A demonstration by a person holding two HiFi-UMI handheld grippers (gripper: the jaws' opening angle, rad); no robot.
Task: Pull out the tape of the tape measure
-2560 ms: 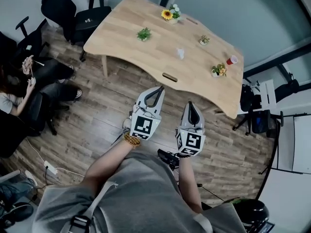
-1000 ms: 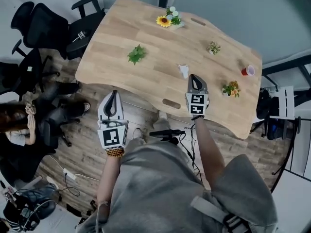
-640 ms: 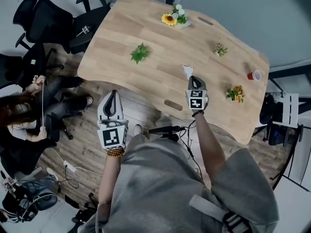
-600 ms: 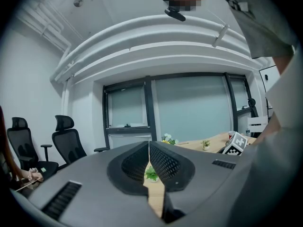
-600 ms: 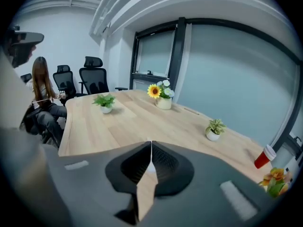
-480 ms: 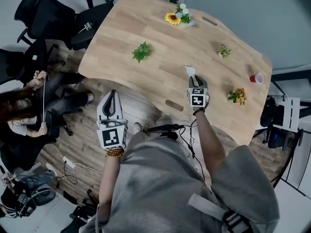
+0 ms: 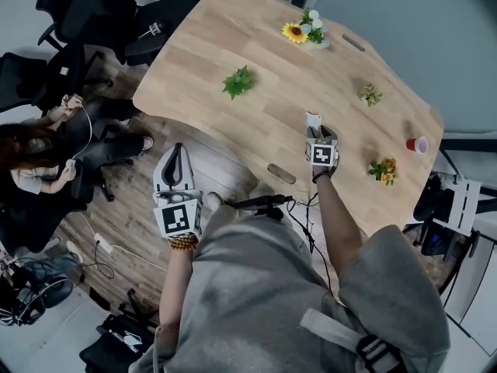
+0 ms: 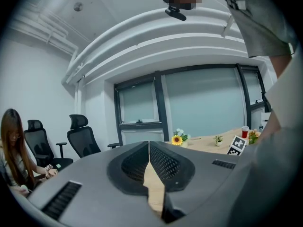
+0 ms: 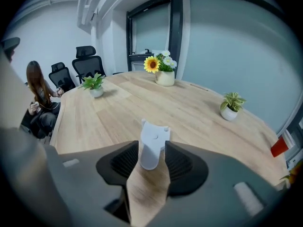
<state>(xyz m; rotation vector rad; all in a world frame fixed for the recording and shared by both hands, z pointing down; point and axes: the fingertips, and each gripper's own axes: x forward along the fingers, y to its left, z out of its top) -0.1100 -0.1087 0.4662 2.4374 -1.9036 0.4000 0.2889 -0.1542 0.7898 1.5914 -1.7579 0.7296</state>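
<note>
Pinching the white tape measure (image 9: 154, 136) on the worktop (image 9: 199, 110), the right tool (image 9: 152, 151) holds the case. The left tool (image 8: 149, 148), pressed together, hangs clear. Tape apparently not yet drawn out.

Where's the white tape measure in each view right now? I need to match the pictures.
Head view: tape measure right of centre on the table, at the right gripper's tips.
Left gripper view: not in it.
Right gripper view: bottom centre, between the jaws.
Shared landmark: the sunflower pot.
</note>
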